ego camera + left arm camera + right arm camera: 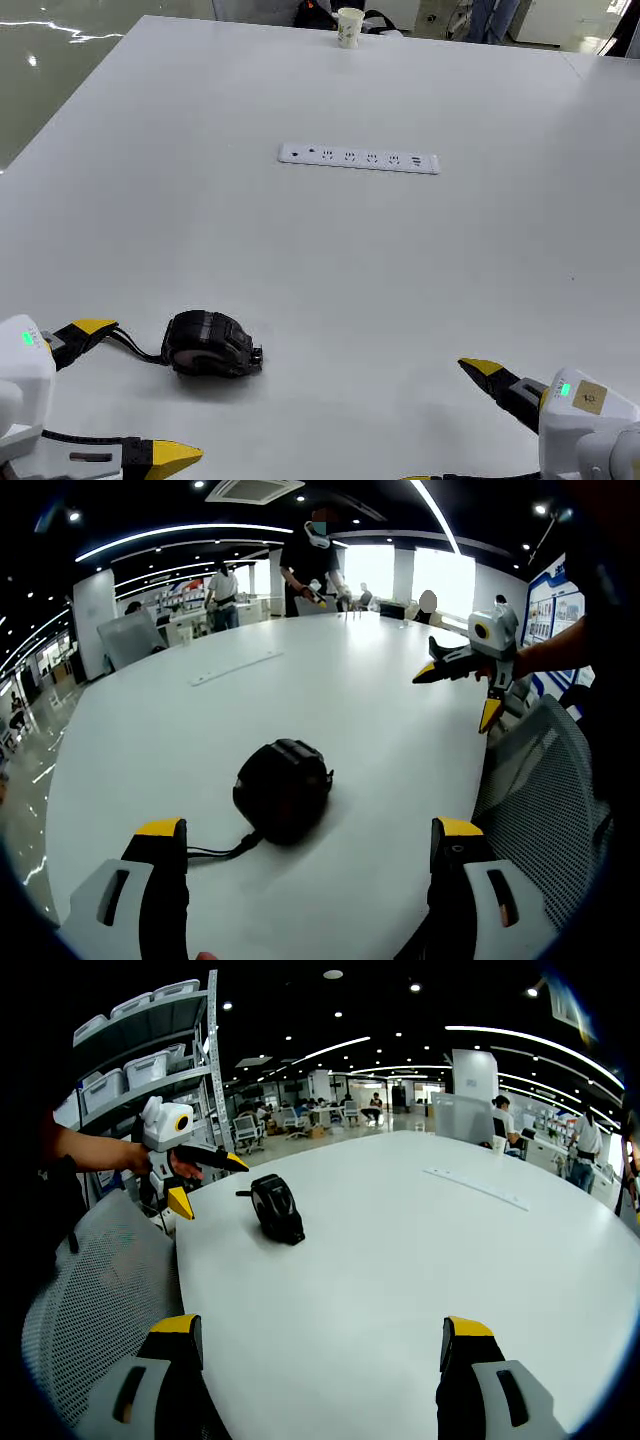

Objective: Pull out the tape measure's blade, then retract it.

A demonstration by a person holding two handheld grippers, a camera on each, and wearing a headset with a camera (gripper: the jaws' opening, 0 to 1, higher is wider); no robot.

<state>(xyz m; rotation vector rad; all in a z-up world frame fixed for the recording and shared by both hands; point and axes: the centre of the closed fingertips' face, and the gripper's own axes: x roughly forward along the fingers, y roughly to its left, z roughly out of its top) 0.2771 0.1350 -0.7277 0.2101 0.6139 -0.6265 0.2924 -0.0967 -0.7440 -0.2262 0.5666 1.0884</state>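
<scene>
Tape measure (210,345) lies on the white table (300,250) in the head view, just beside the left gripper (135,392); the right gripper (450,425) is well apart. In the left gripper view it sits ahead between wide-open, empty jaws, its strap (215,852) trailing toward one. In the right gripper view the jaws are likewise spread and empty, with the tape measure near the table's edge.

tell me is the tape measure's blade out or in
In: the tape measure lies on the white table with no blade showing beyond its case; just a black strap trails from it.
</scene>
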